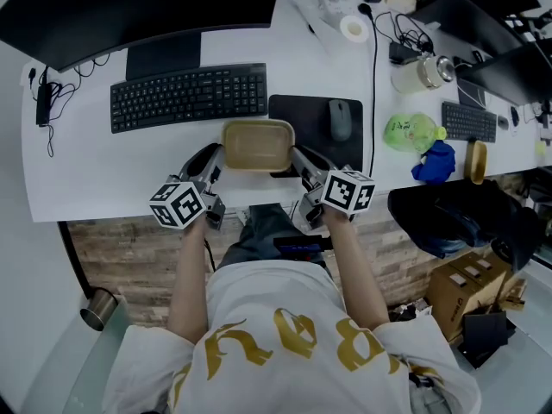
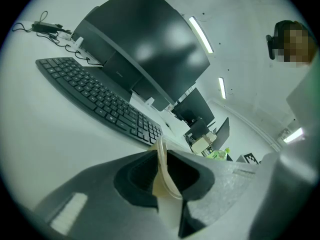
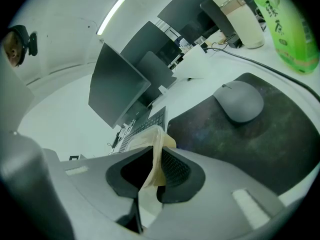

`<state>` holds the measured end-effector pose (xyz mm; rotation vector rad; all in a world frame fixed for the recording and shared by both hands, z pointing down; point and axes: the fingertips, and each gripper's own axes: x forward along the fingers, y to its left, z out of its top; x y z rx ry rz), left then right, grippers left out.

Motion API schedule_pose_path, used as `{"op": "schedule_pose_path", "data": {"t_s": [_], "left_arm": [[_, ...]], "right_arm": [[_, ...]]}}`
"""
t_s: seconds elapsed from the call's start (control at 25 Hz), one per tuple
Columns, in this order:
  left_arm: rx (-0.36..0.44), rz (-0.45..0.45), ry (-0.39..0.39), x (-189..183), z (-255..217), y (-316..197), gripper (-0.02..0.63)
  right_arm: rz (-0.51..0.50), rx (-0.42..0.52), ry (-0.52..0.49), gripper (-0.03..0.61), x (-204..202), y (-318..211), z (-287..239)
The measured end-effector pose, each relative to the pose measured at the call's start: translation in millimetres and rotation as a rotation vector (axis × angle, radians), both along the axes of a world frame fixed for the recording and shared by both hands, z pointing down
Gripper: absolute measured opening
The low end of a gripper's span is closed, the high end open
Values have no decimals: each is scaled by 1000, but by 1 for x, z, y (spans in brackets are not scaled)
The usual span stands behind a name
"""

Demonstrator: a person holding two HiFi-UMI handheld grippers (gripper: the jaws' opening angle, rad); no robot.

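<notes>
A tan plastic food container [image 1: 258,144] with a clear lid hangs just above the white desk [image 1: 112,171], between the keyboard and the desk's front edge. My left gripper [image 1: 216,158] is shut on its left rim, and the rim [image 2: 162,169] shows pinched between the dark pads in the left gripper view. My right gripper [image 1: 297,159] is shut on the right rim of the same container [image 3: 155,159]. Both marker cubes sit near the desk's front edge.
A black keyboard [image 1: 188,97] lies behind the container, under a large monitor [image 1: 129,7]. A grey mouse [image 1: 341,119] rests on a black mouse pad [image 1: 302,110] to the right. Further right are a green bottle [image 1: 412,132], a white jar [image 1: 418,73], cables and a blue object [image 1: 434,162].
</notes>
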<state>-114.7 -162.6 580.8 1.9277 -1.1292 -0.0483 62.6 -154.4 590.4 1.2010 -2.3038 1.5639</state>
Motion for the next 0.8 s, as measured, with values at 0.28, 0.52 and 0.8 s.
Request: {"op": "schedule_pose_path", "data": {"t_s": [0.28, 0.52, 0.8], "left_arm": [[4, -1, 5, -1, -3, 1, 60], [12, -1, 11, -1, -7, 2, 60], [30, 5, 3, -1, -9, 4, 60]], "right_arm": [[-1, 7, 4, 84, -1, 2, -2], [-4, 12, -2, 91, -2, 4, -6], [-28, 32, 31, 94, -3, 6, -6]]}}
